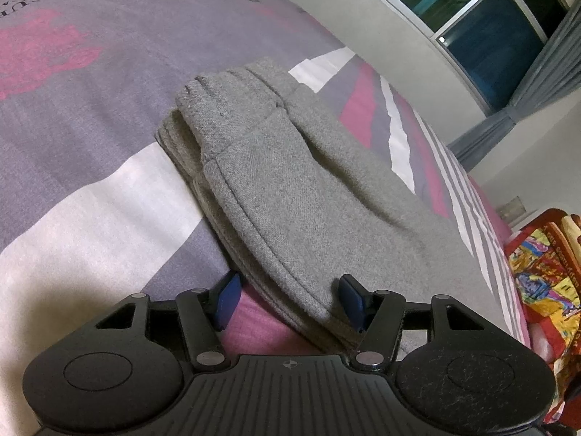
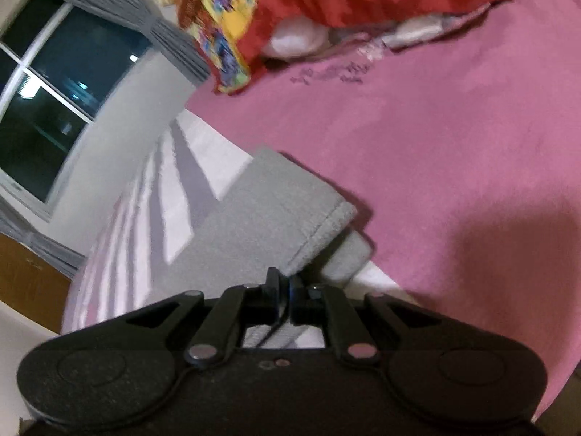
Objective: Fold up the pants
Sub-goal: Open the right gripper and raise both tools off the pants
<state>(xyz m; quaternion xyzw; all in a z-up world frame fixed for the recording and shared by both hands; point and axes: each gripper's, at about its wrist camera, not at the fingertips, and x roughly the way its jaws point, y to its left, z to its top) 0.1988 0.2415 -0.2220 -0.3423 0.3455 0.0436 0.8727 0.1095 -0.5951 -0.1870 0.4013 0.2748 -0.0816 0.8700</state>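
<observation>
Grey sweatpants (image 1: 290,181) lie folded in several layers on the bed, waistband at the far end. My left gripper (image 1: 290,301) is open, its blue pads either side of the near edge of the stack, one pad (image 1: 228,298) beside it and one (image 1: 350,299) over the cloth. In the right wrist view the same grey pants (image 2: 268,214) show a hemmed corner. My right gripper (image 2: 287,287) is shut on that hem edge of the pants, holding the top layer slightly lifted above the layer beneath.
The bed sheet (image 1: 90,109) is grey, white and pink striped, plain pink (image 2: 454,163) on the right. A red and yellow patterned blanket (image 2: 290,7) lies at the bed's end (image 1: 544,272). A dark window (image 1: 490,18) with grey curtains and a wall stand beyond the bed edge.
</observation>
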